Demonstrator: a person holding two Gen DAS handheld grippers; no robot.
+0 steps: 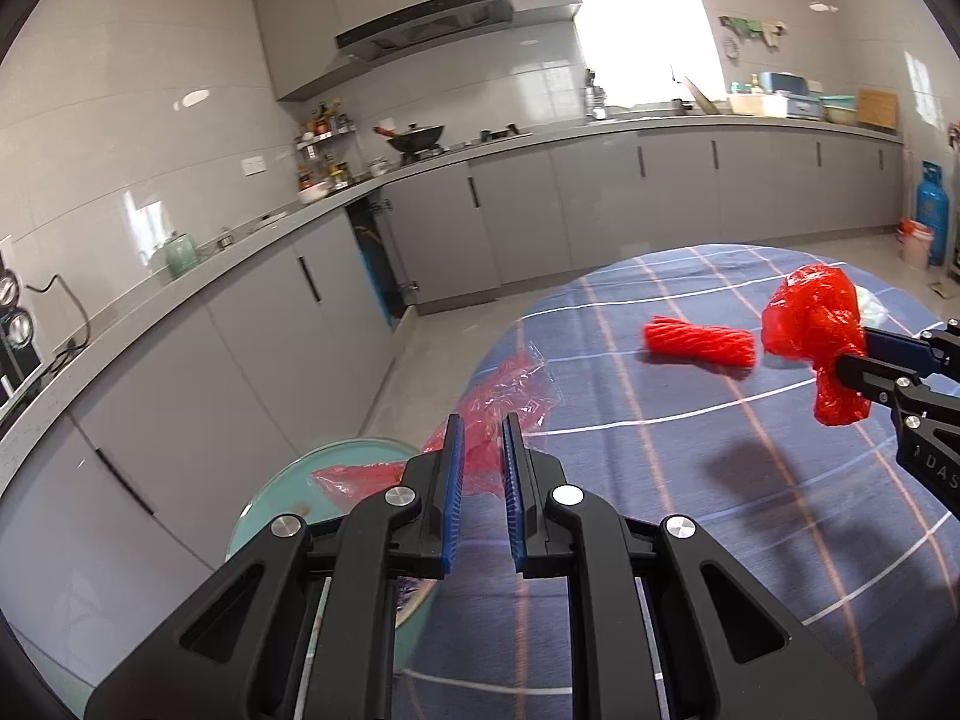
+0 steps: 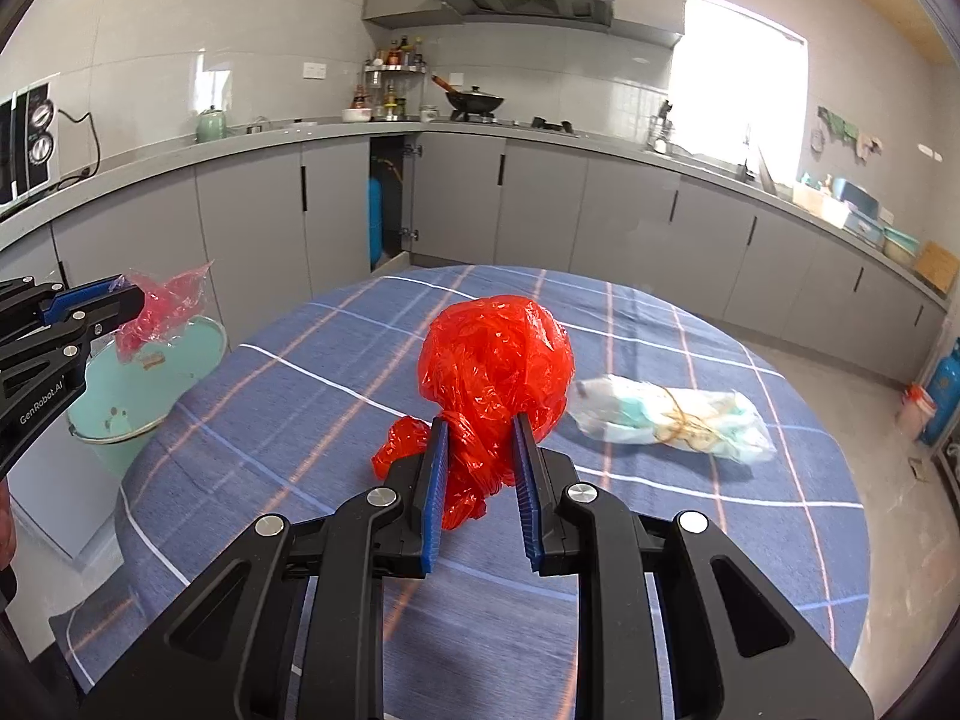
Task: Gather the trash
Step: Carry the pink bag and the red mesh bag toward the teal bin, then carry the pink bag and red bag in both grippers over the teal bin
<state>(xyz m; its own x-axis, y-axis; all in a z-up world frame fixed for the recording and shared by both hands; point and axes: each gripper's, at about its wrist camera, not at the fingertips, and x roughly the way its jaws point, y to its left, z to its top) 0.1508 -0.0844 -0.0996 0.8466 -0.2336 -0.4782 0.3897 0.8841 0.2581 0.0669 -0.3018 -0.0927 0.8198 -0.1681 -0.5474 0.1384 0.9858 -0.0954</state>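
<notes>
My left gripper [image 1: 481, 420] is shut on a thin red-and-clear plastic wrapper [image 1: 510, 402] and holds it over the rim of a mint green bin [image 1: 282, 498]; both also show in the right wrist view, wrapper [image 2: 168, 306] above bin [image 2: 174, 372]. My right gripper [image 2: 478, 420] is shut on the knotted neck of a crumpled red plastic bag [image 2: 495, 354], held above the table; it also shows in the left wrist view [image 1: 810, 312]. A red ribbed packet [image 1: 699, 342] and a white tied bundle [image 2: 666, 417] lie on the tablecloth.
The round table [image 2: 720, 540] has a blue plaid cloth; the bin stands by its left edge. Grey kitchen cabinets [image 2: 540, 204] and a counter run along the walls. A blue gas cylinder [image 1: 932, 210] stands on the floor at far right.
</notes>
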